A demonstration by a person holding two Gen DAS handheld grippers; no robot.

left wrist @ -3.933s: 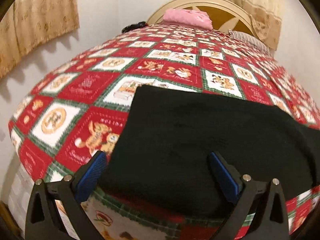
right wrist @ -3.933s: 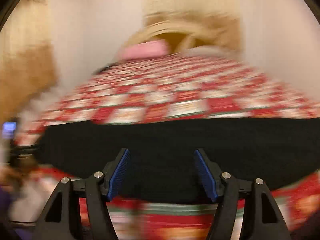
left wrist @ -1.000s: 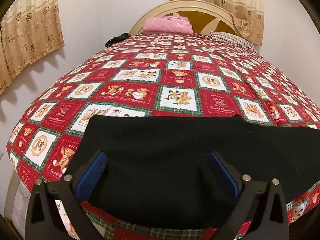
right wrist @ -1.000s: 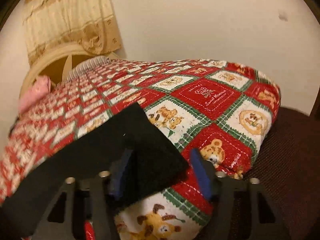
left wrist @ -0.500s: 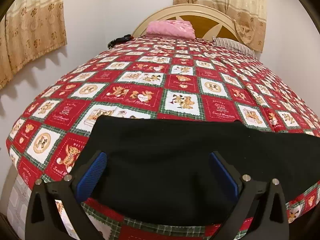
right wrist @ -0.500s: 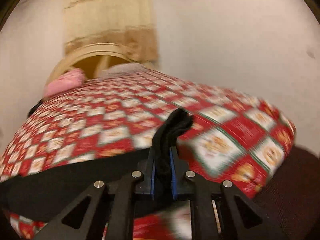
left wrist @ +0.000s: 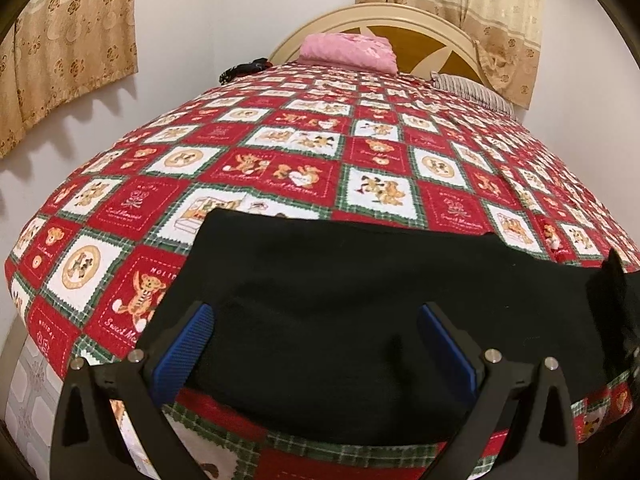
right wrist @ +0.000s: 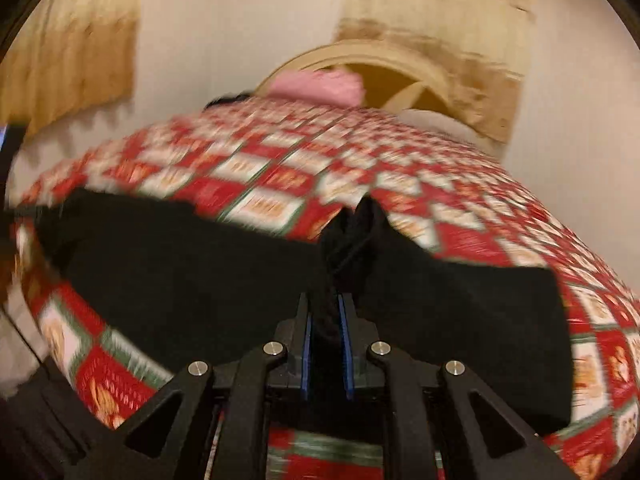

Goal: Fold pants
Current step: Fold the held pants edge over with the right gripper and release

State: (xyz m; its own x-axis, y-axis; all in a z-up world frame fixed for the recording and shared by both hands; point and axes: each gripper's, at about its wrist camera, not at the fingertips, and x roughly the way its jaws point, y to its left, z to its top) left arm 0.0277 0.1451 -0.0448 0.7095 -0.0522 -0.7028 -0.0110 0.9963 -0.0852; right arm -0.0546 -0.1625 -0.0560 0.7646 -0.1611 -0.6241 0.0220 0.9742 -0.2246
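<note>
A: Two views to go through; left wrist first. Any writing to read?

B: Some, on the quilt (left wrist: 280, 152) that covers the bed. One red patch near the left corner reads "HOLIDAY" above a teddy bear and "Sweet Memories" in script below it. Other red patches carry the same script, mostly too small to make out.

A: And the pants?

B: The black pants (left wrist: 360, 300) lie flat across the near edge of the quilt, running off to the right. The left gripper (left wrist: 316, 348) hangs just over them, released, its blue pads spread wide with the cloth between and beneath them, neither pad pressing on it. At the far right a peak of black fabric stands up off the bed.

A: Beyond that?

B: A pink folded cloth (left wrist: 348, 50) against the headboard (left wrist: 436, 34), a striped pillow (left wrist: 472, 90) to its right, curtains (left wrist: 68, 40) on both sides.

A: Right wrist now.

B: Blurred, so no writing is legible there. The right gripper (right wrist: 326, 344) is clenched on a bunched part of the pants (right wrist: 180, 280); the black cloth rises between the blue pads into a tuft just ahead of them. The rest of the garment spreads left and right along the bed's near edge
</note>
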